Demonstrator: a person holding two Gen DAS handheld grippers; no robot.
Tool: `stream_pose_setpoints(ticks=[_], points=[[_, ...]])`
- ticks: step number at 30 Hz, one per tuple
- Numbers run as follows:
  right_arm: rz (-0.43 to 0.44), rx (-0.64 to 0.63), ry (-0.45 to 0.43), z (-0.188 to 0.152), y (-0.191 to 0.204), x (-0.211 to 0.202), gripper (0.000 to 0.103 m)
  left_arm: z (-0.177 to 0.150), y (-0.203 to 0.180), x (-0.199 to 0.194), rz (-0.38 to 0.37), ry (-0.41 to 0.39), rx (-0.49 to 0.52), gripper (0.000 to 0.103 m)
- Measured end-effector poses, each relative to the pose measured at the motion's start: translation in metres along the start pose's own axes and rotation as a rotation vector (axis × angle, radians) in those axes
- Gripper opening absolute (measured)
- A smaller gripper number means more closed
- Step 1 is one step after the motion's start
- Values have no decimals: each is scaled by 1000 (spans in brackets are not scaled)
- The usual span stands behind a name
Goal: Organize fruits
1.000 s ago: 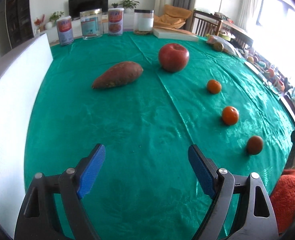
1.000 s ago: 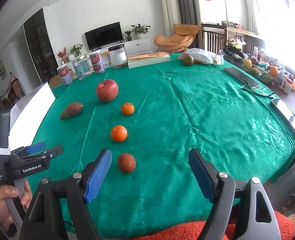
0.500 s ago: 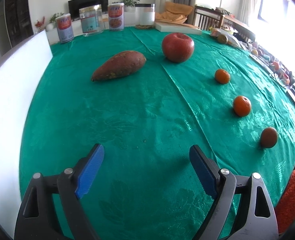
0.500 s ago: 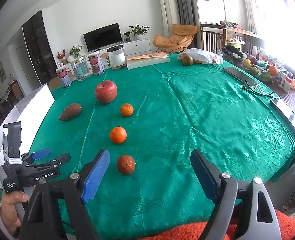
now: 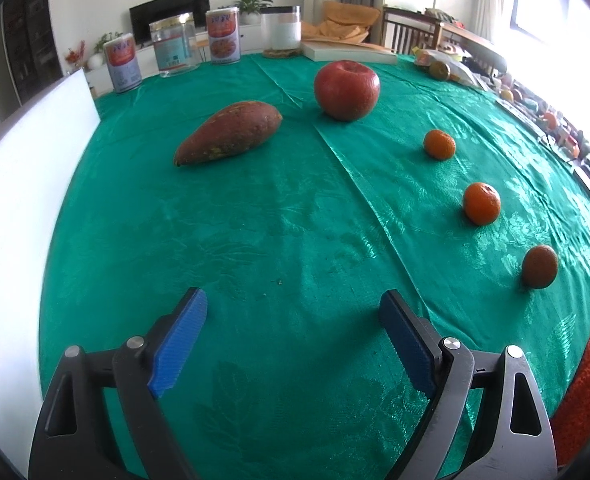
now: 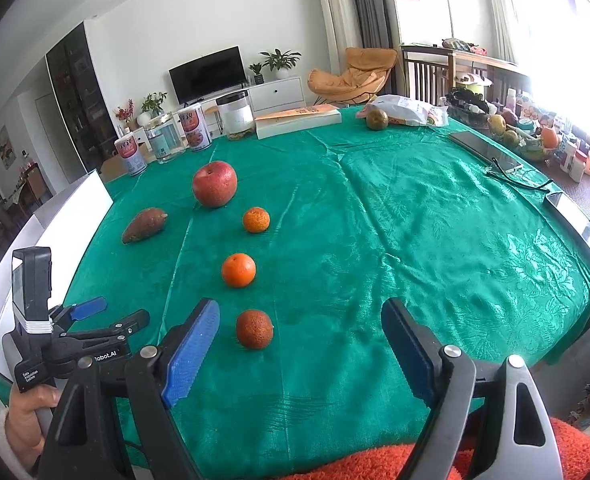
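Both claws, left claw and right claw, gaped wide and empty; we judged the dark round mandarin nearest, best approached low over the green-clothed surface.

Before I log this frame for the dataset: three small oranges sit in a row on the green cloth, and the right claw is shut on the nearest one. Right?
Not quite. The right claw is open and empty; the nearest orange lies free on the green cloth, as the right wrist view shows. The three-orange row is correct.
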State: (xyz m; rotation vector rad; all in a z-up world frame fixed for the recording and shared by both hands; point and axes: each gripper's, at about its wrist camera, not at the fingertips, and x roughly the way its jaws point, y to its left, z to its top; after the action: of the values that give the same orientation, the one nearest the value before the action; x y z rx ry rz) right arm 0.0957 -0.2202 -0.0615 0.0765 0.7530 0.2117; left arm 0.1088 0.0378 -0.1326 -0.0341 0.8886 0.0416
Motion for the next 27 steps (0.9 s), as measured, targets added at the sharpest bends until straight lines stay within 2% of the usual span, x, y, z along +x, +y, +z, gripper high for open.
stream_pose_setpoints(ticks=[27], points=[[0, -1, -5, 1, 0, -2, 83, 0, -1, 0, 1, 0, 0, 91]])
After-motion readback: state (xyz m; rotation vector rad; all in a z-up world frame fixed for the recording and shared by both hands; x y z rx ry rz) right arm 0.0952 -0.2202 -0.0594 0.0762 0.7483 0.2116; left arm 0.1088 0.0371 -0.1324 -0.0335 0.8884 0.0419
